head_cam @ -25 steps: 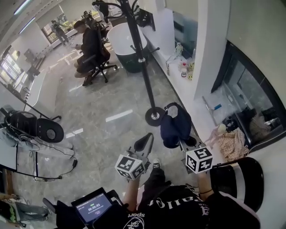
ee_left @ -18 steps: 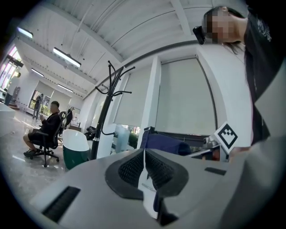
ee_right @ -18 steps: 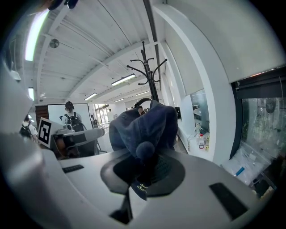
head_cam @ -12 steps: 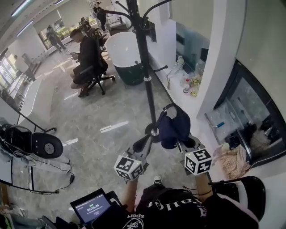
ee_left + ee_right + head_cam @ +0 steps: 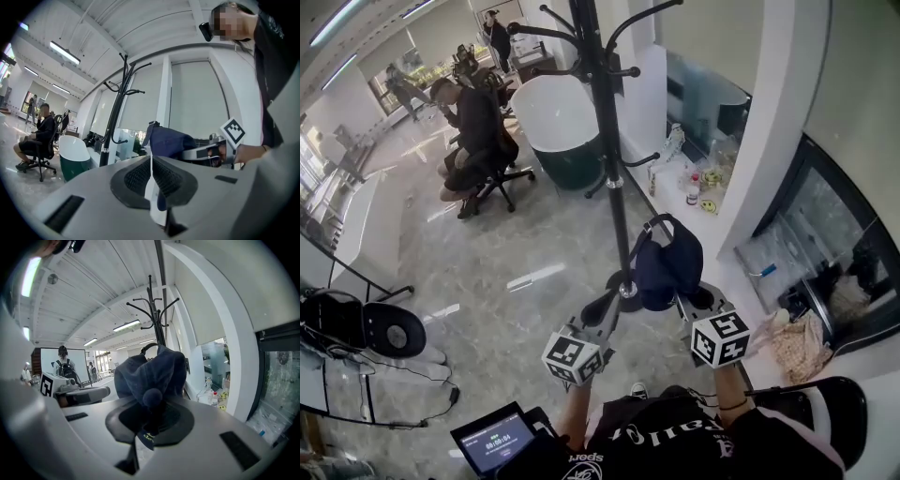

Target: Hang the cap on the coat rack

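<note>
Navy cap [image 5: 667, 267] is pinched by right gripper [image 5: 150, 427] beside coat rack [image 5: 614, 178], strap upward for hooking; left gripper [image 5: 152, 187] is pressed together.

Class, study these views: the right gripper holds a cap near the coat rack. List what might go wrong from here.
1. The right gripper pinches only a small fold of the cap, and the rest hangs bunched. It may slip free on the lift to a hook.
2. The coat rack stands on a small round base, and the left gripper is close to it. A bump might rock the rack.
</note>
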A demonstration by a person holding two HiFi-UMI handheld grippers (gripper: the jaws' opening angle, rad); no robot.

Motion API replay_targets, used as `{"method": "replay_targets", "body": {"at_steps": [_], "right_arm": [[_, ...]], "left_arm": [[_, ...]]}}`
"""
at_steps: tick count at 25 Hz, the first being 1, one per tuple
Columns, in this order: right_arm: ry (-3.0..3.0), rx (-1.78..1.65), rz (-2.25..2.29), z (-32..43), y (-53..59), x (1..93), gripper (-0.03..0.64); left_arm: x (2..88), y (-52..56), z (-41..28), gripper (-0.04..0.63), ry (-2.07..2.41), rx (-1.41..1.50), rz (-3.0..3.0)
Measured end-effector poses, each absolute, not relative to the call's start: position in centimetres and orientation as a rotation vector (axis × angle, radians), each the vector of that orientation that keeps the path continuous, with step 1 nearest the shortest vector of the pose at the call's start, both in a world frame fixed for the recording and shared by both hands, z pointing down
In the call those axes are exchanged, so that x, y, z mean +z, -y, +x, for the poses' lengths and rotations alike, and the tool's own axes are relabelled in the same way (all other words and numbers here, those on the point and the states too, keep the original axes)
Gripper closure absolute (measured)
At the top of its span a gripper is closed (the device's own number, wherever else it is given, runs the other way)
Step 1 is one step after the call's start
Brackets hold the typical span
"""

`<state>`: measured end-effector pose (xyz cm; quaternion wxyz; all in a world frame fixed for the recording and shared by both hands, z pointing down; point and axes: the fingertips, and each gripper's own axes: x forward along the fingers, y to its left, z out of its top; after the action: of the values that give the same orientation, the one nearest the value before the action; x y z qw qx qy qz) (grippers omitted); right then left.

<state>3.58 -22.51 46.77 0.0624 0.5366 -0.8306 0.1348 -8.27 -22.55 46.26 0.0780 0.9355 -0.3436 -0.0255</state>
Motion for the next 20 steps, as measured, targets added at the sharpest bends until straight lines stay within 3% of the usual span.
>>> {"method": "replay_targets", "body": {"at_steps": [20], "right_arm": [[2.593,0.144,1.712,8.0,33.0,35.4,0.584]], "left_arm": [[47.5,28.9,-7.7,0.589,1.064,-0.061,2.744]]}}
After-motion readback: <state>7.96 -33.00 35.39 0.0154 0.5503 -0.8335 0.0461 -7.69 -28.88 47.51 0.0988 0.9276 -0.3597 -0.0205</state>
